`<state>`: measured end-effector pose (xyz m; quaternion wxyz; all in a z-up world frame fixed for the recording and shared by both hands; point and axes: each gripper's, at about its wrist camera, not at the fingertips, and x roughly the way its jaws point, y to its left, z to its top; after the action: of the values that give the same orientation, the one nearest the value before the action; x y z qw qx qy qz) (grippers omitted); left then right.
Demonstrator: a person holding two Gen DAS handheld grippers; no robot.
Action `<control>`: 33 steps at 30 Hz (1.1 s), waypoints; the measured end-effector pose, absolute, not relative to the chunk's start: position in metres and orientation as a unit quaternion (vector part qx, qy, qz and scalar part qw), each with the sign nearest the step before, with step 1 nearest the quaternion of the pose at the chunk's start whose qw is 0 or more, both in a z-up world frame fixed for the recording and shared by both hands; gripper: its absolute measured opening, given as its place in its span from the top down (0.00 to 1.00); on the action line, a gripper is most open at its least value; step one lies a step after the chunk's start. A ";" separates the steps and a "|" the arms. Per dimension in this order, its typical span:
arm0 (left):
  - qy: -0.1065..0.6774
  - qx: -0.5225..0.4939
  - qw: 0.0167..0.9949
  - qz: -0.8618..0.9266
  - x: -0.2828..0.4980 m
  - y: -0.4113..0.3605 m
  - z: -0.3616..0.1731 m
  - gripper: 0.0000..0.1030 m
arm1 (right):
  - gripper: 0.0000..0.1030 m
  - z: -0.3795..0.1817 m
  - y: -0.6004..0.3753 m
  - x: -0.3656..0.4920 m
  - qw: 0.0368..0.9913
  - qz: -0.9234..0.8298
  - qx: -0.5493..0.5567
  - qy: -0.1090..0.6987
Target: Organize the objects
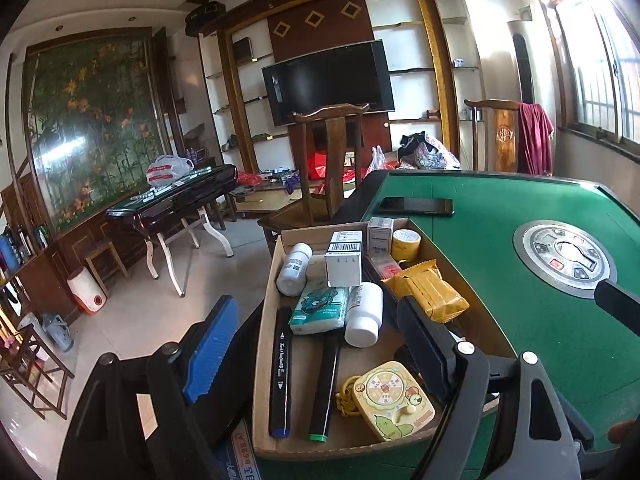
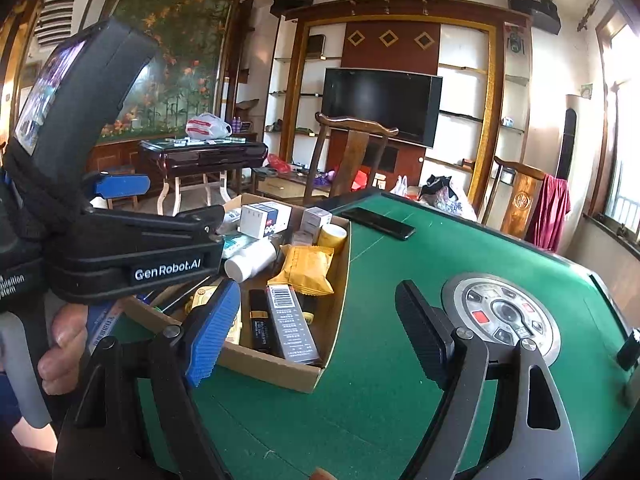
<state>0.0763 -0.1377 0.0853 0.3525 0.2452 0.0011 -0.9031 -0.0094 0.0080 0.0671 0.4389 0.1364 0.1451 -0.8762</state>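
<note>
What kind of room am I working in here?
Most likely a home living room. A wall-mounted TV sits in a built-in shelf unit, wooden chairs stand around, and the work surface is a green mahjong table holding a cardboard box of household odds and ends.

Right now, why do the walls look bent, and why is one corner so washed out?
Both wrist views use fisheye lenses, so straight shelves and the green felt table edge curve toward the borders. In the left wrist view, daylight through the barred window blows out the top right corner. In the right wrist view, the window glares less, and the black television screen stays sharp.
</note>
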 end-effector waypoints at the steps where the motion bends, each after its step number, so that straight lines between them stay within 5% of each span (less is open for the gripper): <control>1: 0.001 0.246 0.351 -0.904 0.077 -0.137 0.085 0.21 | 0.21 0.067 0.008 -0.009 0.438 -0.876 0.137 0.144; 33: 0.026 0.252 0.297 -0.921 0.089 -0.145 0.081 0.20 | 0.21 0.064 0.006 -0.021 0.423 -0.882 0.159 0.133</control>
<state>0.0893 -0.1455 0.0807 0.2971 0.2516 0.0259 -0.9208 -0.0207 0.0059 0.0643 0.4228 0.1594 0.1329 -0.8821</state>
